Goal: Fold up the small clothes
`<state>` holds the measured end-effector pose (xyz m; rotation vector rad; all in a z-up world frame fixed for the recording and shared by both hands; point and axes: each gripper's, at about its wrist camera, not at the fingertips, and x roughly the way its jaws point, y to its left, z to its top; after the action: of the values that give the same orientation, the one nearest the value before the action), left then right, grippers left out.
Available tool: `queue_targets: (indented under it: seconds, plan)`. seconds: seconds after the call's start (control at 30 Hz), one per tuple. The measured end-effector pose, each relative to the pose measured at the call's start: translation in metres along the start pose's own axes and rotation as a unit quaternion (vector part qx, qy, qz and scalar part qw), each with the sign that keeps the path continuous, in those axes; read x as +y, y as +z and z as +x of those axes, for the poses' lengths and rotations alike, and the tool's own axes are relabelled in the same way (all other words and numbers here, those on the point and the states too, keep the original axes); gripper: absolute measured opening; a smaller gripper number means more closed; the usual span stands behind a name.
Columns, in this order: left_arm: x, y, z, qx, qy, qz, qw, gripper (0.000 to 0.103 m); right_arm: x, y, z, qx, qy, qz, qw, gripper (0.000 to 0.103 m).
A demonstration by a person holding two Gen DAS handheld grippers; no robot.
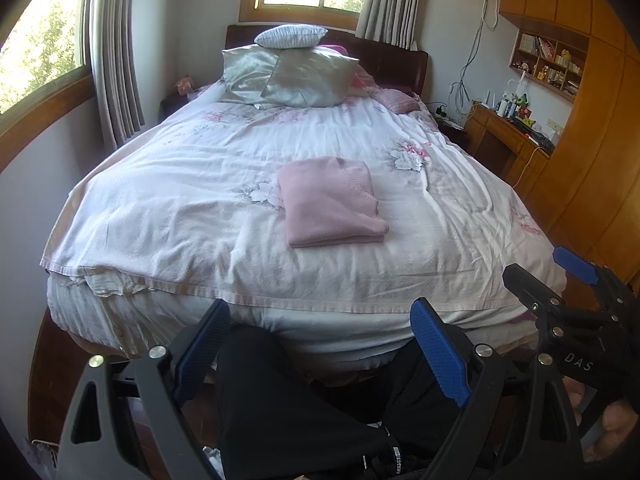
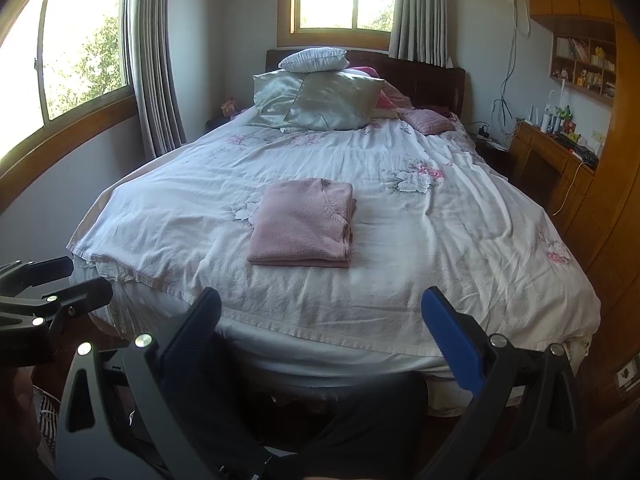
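Observation:
A pink knit garment (image 1: 330,202) (image 2: 304,224) lies folded into a neat rectangle near the middle of the bed, on the white floral cover (image 1: 180,200) (image 2: 440,248). My left gripper (image 1: 320,320) is open, held back beyond the foot of the bed with nothing between its blue pads (image 1: 438,352). My right gripper (image 2: 322,308) is also open and empty, likewise off the bed's foot edge. In the left wrist view the right gripper (image 1: 560,268) shows at the right edge; in the right wrist view the left gripper (image 2: 68,276) shows at the left edge.
Several pillows (image 1: 296,76) (image 2: 320,100) are stacked at the headboard. A wooden desk (image 1: 508,136) (image 2: 560,160) and wardrobe stand to the right of the bed, windows with curtains (image 1: 112,60) to the left and behind. A person's dark-trousered legs (image 1: 300,400) are below the grippers.

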<state>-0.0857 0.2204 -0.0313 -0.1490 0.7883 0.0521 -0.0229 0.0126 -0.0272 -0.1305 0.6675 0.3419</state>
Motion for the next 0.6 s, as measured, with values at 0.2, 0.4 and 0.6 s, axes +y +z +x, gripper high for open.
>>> queue_targets:
  seconds: [0.2, 0.4, 0.6]
  plan:
    - [-0.001, -0.001, 0.000, 0.000, 0.000, 0.000, 1.0000, 0.092, 0.000, 0.001, 0.005, 0.003, -0.001, 0.001, 1.000, 0.100]
    - [-0.002, -0.001, 0.000, 0.001, 0.002, 0.000, 1.0000, 0.092, 0.000, 0.001, 0.005, 0.003, -0.001, 0.000, 1.000, 0.100]
    - [-0.001, 0.000, 0.001, 0.000, 0.002, 0.000, 1.0000, 0.092, -0.002, 0.002, 0.011, 0.007, 0.003, -0.001, 1.000, 0.100]
